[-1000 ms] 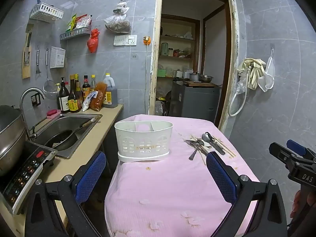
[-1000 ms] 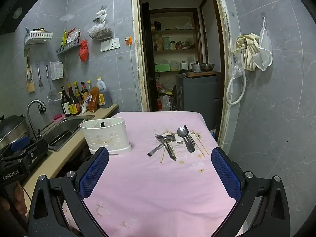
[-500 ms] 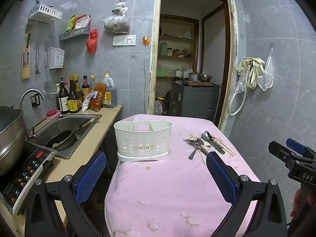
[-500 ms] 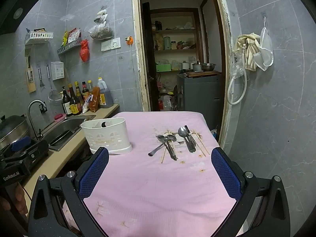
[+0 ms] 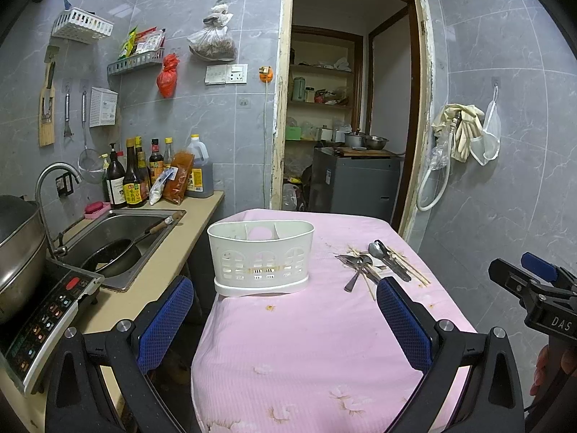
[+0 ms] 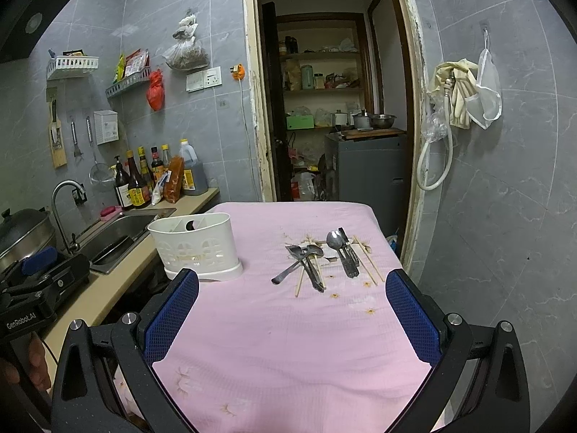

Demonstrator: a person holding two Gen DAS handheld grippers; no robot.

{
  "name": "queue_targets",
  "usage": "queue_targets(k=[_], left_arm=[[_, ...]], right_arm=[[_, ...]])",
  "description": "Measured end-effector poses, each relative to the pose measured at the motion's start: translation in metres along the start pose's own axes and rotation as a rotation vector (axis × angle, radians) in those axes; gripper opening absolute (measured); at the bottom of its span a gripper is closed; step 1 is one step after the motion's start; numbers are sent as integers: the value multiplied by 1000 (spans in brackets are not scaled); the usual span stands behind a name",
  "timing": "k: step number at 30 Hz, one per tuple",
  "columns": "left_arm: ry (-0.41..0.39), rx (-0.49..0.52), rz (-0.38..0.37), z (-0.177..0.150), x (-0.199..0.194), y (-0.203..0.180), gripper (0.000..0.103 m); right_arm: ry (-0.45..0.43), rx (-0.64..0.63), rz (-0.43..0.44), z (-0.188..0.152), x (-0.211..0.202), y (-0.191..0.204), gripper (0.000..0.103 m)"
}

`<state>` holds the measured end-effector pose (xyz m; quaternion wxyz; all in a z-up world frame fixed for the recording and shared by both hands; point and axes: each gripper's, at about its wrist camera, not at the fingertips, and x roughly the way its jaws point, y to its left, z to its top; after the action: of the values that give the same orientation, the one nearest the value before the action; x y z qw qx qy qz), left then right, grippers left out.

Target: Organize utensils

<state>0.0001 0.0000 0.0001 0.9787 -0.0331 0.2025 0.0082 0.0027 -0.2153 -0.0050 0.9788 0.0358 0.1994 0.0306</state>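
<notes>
A white slotted utensil holder (image 5: 260,256) stands empty on the pink-clothed table (image 5: 317,339), at its left side; it also shows in the right wrist view (image 6: 196,247). A loose pile of metal spoons, forks and wooden chopsticks (image 5: 378,261) lies to its right, also seen in the right wrist view (image 6: 324,256). My left gripper (image 5: 285,324) is open and empty, held back from the holder. My right gripper (image 6: 294,321) is open and empty, held back from the pile.
A counter on the left carries a sink (image 5: 119,234) with a pan, sauce bottles (image 5: 144,173) and an induction cooker (image 5: 39,310). A doorway (image 5: 346,126) opens behind the table. A tiled wall (image 5: 505,180) with hanging gloves runs along the right.
Both grippers have stayed open and almost still, with only a slight drift of the views. Nothing on the table has moved.
</notes>
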Motion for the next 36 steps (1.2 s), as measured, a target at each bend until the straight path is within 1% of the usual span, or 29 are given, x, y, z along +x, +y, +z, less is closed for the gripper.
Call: queue_targets(k=[35,36], left_arm=[[2,6,2,0,0,0,102],[3,7,2,7,5,-3,102]], right_arm=[[8,4,1,0,5,-2,102],[8,4,1,0,6,-2,102]])
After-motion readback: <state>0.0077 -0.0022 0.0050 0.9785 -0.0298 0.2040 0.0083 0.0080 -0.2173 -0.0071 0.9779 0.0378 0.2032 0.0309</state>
